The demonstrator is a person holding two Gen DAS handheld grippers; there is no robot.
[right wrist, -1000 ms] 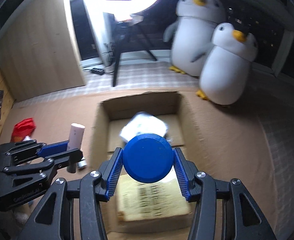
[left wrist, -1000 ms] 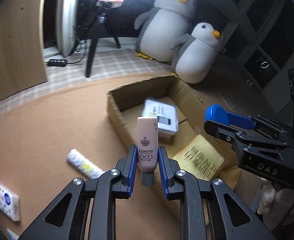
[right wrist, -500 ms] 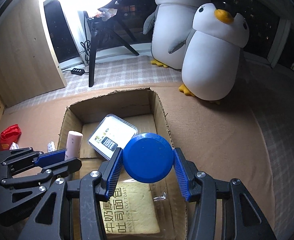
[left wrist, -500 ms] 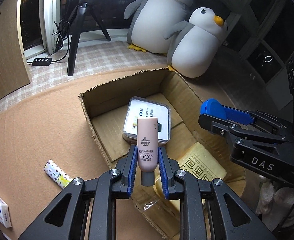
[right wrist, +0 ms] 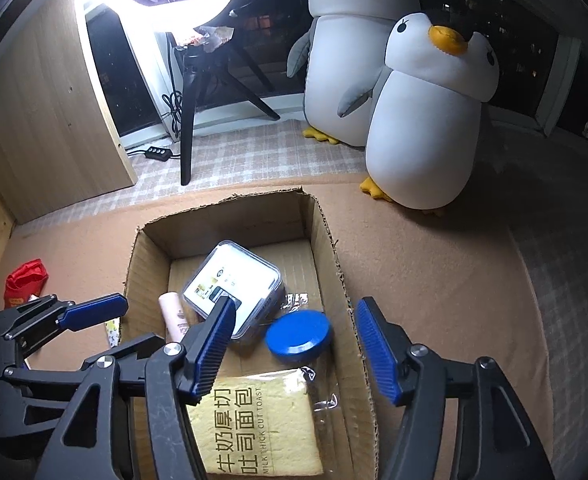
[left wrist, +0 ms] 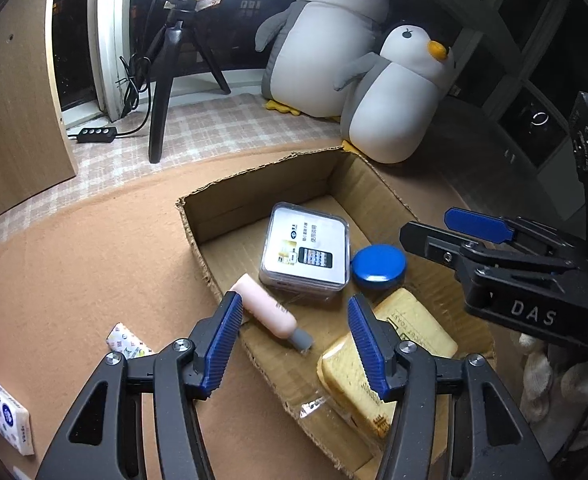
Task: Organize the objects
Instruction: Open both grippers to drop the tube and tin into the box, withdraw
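Note:
An open cardboard box (left wrist: 254, 184) (right wrist: 325, 240) sits on the brown mat. Inside lie a pink tube with a grey cap (left wrist: 268, 312) (right wrist: 174, 316), a round blue jar (left wrist: 378, 266) (right wrist: 297, 336), a clear plastic case with a phone card (left wrist: 305, 252) (right wrist: 234, 280) and a bagged toast loaf (left wrist: 385, 364) (right wrist: 254, 424). My left gripper (left wrist: 294, 344) hovers over the box with jaws opening and nothing pressed between them; the tube lies below. My right gripper (right wrist: 294, 352) hangs above the jar, jaws opening, empty. Each gripper shows in the other's view: the right gripper (left wrist: 493, 248) and the left gripper (right wrist: 54, 320).
On the mat left of the box lie a small patterned packet (left wrist: 128, 340), a tissue pack (left wrist: 6, 416) and a red bag (right wrist: 26, 284). Two plush penguins (right wrist: 425, 120) stand behind the box. A ring light on a tripod (right wrist: 190, 92) and a wooden panel (right wrist: 42, 120) stand at the back left.
Both grippers have opened. The pink tube dropped from the left gripper and the blue jar from the right; both now lie in the box.

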